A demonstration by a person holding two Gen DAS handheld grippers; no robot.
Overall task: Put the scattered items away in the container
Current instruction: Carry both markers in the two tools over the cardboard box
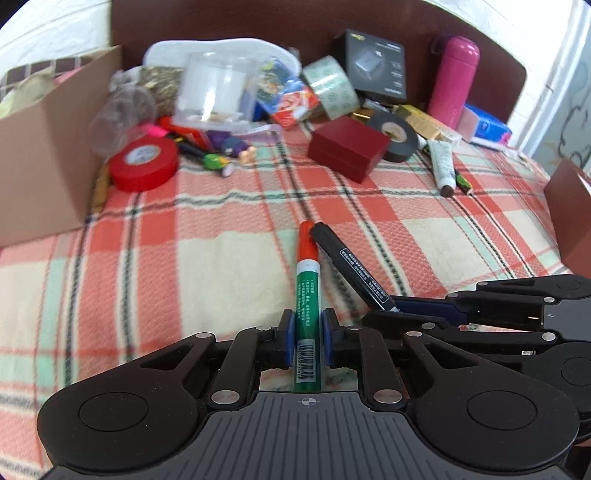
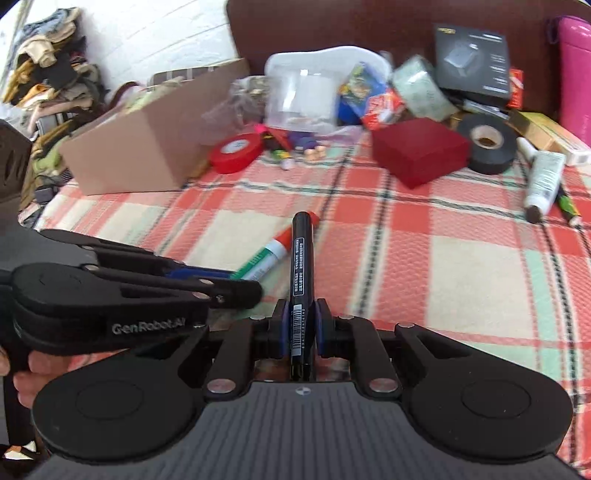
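2 markers gripped lengthwise, green marker (image 1: pixel 307 314), black marker (image 2: pixel 301 280), caps forward

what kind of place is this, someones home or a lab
Most likely a home bedroom: the clutter lies on a plaid blanket against a brown headboard, like a bed, and clothes are heaped by the white wall. An open cardboard box sits on the blanket.

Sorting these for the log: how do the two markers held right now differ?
The green marker has a green barrel and an orange-red cap; the black marker is black all over. The green marker sits in the left claw, the black marker in the right claw. Seen from the left wrist, the green marker points straight ahead and the black marker slants across toward it. Both carry printed text and a barcode, and their tips nearly meet.
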